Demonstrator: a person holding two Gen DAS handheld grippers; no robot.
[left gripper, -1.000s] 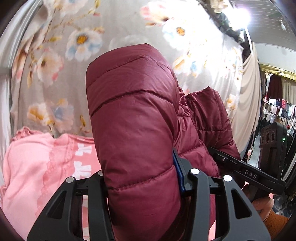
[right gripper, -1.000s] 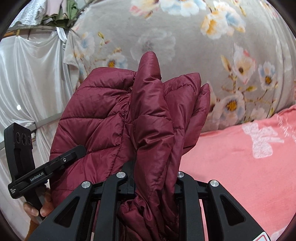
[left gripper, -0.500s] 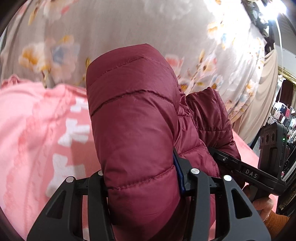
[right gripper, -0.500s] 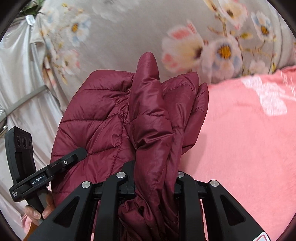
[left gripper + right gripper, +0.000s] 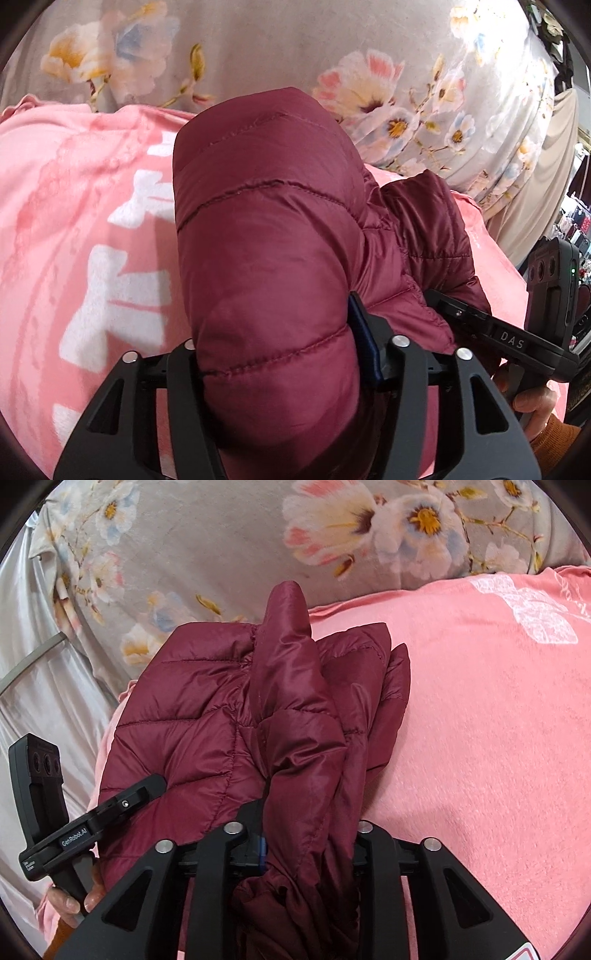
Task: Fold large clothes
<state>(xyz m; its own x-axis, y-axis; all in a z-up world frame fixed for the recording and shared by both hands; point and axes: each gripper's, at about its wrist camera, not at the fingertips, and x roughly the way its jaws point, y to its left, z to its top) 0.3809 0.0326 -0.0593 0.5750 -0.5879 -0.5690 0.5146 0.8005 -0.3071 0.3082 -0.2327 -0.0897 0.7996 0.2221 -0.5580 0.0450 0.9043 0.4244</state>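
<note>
Both tongs carry the maroon quilted puffer jacket (image 5: 266,258) low over the pink fleece blanket (image 5: 85,229). My left gripper (image 5: 277,354) and right gripper (image 5: 306,834), jaws just easing wider, bunched padding between them, presumably to lay it flat.

Open pink blanket (image 5: 480,738) is left free to the right of the maroon jacket (image 5: 229,716). Passage ahead is blocked by the upright floral cushion (image 5: 295,55); a silver curtain (image 5: 33,686) closes the left.
</note>
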